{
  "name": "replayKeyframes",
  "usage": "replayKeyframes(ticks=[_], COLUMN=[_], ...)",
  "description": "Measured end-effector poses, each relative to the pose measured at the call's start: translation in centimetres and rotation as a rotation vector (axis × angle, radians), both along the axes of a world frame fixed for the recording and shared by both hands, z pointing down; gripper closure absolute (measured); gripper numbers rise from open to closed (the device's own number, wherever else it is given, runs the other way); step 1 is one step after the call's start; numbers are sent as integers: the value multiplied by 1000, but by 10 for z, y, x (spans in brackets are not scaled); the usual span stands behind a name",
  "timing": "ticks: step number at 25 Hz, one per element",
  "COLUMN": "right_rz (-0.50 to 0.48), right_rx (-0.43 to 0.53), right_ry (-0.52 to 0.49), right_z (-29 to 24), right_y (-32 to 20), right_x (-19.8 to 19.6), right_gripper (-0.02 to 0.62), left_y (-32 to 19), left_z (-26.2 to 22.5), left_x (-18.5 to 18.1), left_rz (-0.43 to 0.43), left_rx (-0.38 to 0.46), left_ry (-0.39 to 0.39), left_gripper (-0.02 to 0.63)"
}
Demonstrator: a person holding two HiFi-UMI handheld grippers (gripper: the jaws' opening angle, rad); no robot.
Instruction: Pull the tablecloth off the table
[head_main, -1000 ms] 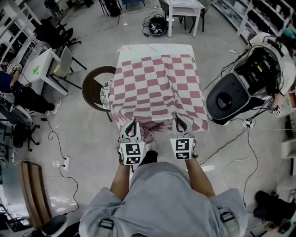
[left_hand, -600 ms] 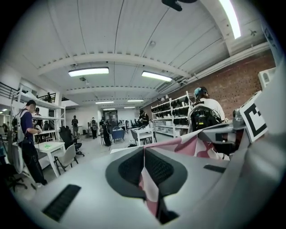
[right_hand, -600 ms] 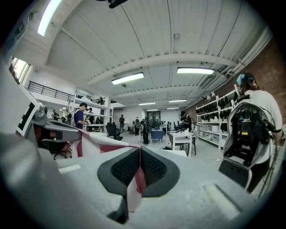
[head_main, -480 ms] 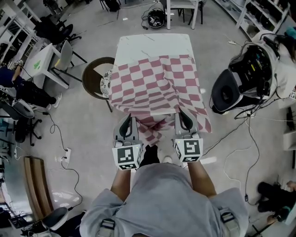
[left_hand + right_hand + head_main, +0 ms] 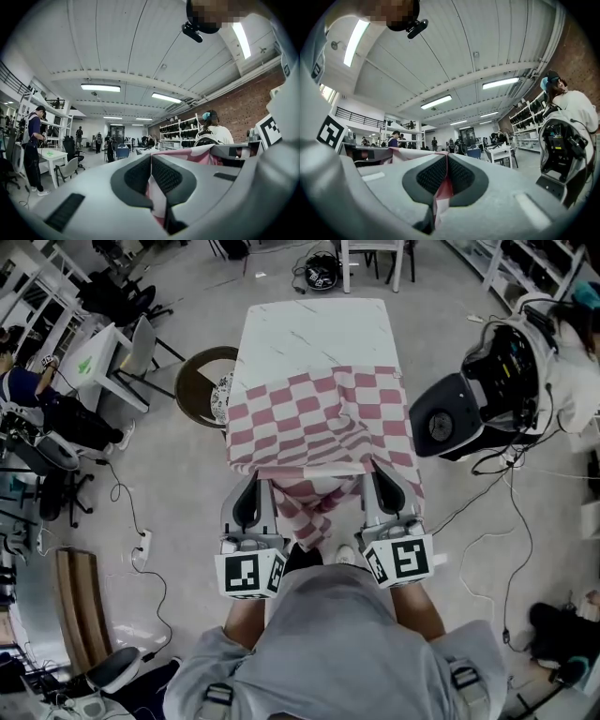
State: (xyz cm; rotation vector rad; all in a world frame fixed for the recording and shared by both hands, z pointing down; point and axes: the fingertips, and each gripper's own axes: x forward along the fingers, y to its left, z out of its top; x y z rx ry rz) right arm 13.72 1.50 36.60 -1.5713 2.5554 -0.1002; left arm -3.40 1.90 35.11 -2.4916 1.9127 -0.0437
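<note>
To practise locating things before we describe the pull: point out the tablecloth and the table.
tablecloth [image 5: 319, 423], head view, middle of the checked part on the tabletop.
table [image 5: 314, 334], head view, bare white top beyond the cloth.

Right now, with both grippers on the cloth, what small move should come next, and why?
Probably pull both grippers straight back toward the body, evenly. The left gripper and the right gripper are each shut on the near edge of the tablecloth, which covers only the near part of the table; the far part is bare.
</note>
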Motion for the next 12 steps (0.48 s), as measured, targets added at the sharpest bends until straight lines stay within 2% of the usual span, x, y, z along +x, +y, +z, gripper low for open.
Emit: replayKeyframes(ticks=[7,12], right_rz=[-14,7], right_rx=[23,22], right_ry=[-15,-16], right_z=[-18,-24], right_y=[35,62], right_x=[-14,-32], right_gripper=[588,588], left_y=[23,42], left_z=[-20,-18], left_x=[-13,-30], left_rz=[36,73], left_rx=[28,9], left_ry=[27,36], left_gripper=[600,599])
